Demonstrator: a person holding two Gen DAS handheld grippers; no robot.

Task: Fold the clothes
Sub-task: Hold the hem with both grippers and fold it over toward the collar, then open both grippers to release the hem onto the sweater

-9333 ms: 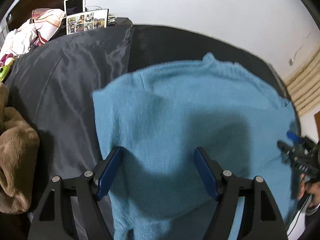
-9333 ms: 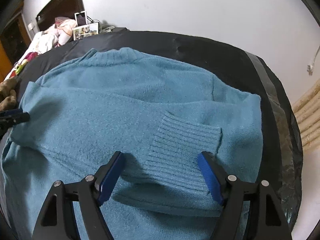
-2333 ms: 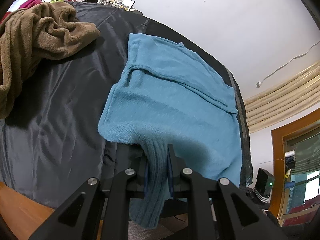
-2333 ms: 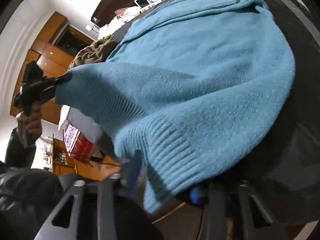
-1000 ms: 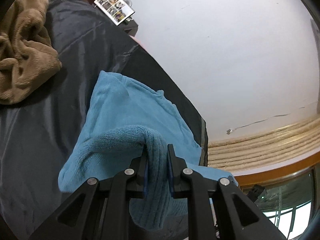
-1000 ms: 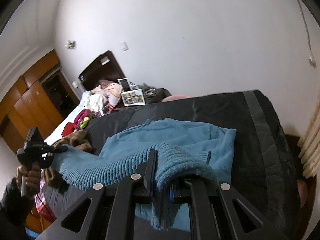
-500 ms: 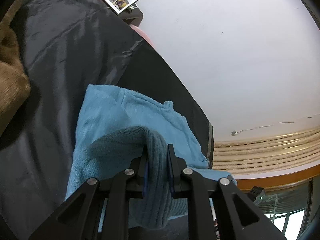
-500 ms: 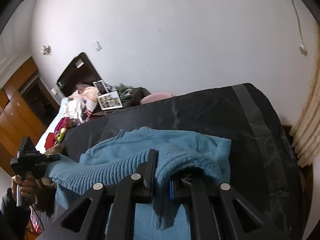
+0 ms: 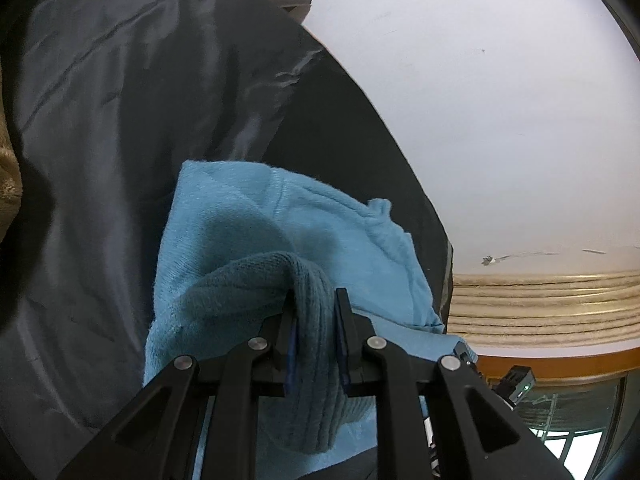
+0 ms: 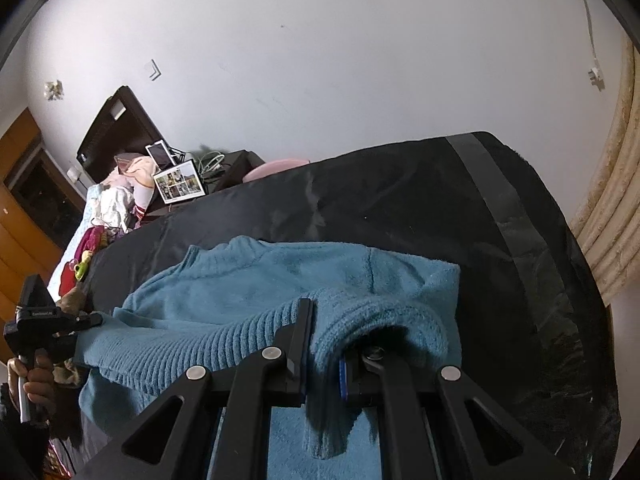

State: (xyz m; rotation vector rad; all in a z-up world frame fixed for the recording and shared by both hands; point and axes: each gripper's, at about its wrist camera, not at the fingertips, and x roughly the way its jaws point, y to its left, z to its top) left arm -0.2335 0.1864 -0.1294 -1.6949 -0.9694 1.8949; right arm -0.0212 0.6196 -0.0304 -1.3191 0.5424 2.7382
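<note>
Both hand-held grippers (left (image 9: 315, 340), right (image 10: 322, 354)) clamping sweater (image 10: 256, 280) hem.

Each gripper was matte black plastic — two angular linkage arms per side with triangular cut-outs, pinned by round silver screw heads. The left gripper (image 9: 315, 344) carried thin blue pads on the inner faces of its narrow fingers (image 9: 343, 312). The right gripper (image 10: 323, 364) had the same blue lining, a silver bolt showing beside one finger. Seen from the right wrist, the left gripper's boxy black body bore small white lettering — too small to read — above a pistol-style handle in the person's hand (image 10: 34, 380).
</note>
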